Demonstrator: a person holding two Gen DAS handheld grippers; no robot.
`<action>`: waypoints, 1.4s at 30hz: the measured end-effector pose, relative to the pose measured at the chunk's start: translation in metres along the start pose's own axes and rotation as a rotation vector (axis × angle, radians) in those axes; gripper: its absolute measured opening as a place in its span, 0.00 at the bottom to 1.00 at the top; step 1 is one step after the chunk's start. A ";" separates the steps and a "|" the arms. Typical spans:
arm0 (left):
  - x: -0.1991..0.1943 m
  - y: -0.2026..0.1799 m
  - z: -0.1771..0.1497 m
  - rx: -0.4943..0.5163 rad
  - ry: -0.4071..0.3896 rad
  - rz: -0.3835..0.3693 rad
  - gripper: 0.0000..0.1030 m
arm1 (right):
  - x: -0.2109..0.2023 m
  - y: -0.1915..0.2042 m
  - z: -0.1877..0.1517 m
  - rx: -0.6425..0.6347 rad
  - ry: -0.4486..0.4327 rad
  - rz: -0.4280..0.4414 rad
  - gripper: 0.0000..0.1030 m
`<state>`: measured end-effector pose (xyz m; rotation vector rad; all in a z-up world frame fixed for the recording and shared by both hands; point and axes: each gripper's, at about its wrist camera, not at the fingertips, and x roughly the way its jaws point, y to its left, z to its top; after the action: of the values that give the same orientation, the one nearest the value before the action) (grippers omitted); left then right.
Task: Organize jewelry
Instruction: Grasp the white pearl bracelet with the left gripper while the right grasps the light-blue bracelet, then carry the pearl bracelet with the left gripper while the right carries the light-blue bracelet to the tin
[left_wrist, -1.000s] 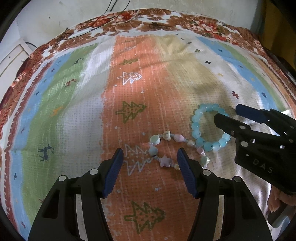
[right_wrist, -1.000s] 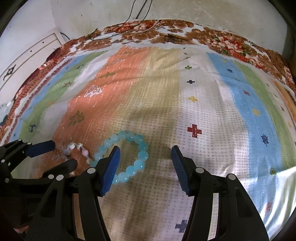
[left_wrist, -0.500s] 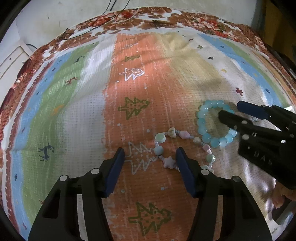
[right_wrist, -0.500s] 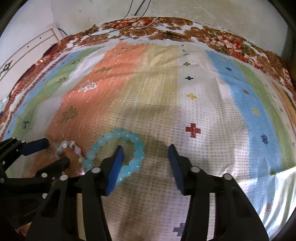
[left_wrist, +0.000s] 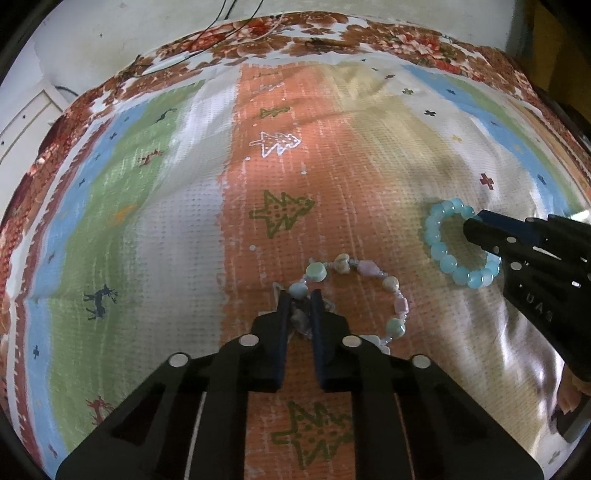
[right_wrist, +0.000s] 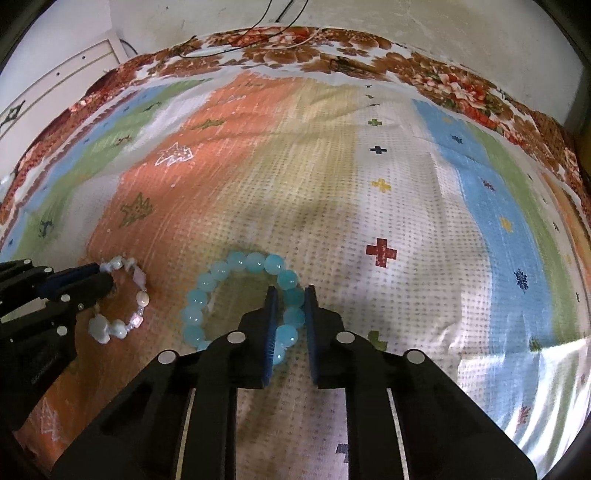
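Note:
A pastel charm bracelet (left_wrist: 391, 284) with star and heart beads lies on the orange stripe of a patterned cloth (left_wrist: 277, 166). My left gripper (left_wrist: 300, 299) is closing on its near-left side, and a bead sits pinched between the pads. To the right lies an aqua round-bead bracelet (right_wrist: 221, 269). My right gripper (right_wrist: 291, 295) is closing on that bracelet's right side, with beads squeezed between its blue pads. From the left wrist, the right gripper (left_wrist: 474, 221) shows on the aqua bracelet (left_wrist: 432, 236). From the right wrist, the left gripper (right_wrist: 103, 277) shows on the pastel bracelet (right_wrist: 142, 299).
The striped cloth lies over a floral bedspread (right_wrist: 461, 88) that reaches a pale wall. Dark cables (right_wrist: 280, 14) hang at the back, and a white panel (right_wrist: 55, 77) stands at far left. A person's fingers (left_wrist: 570, 402) show behind the right gripper.
Both grippers went from wide open to closed on their bracelets: the left on the pastel charm bracelet, the right on the aqua one. Neither hand has shifted much.

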<state>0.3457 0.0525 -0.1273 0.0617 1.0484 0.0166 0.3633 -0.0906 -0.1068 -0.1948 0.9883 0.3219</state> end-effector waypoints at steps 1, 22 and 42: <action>-0.001 0.000 0.000 0.003 -0.001 0.001 0.09 | -0.001 -0.001 0.000 0.010 0.000 0.007 0.12; -0.057 -0.007 0.009 -0.040 -0.092 -0.118 0.06 | -0.075 0.001 -0.010 0.022 -0.072 0.047 0.12; -0.113 -0.009 -0.019 -0.074 -0.147 -0.159 0.06 | -0.141 0.005 -0.039 0.006 -0.139 0.071 0.12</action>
<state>0.2724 0.0396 -0.0393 -0.0867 0.9022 -0.0917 0.2591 -0.1231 -0.0091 -0.1307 0.8600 0.3919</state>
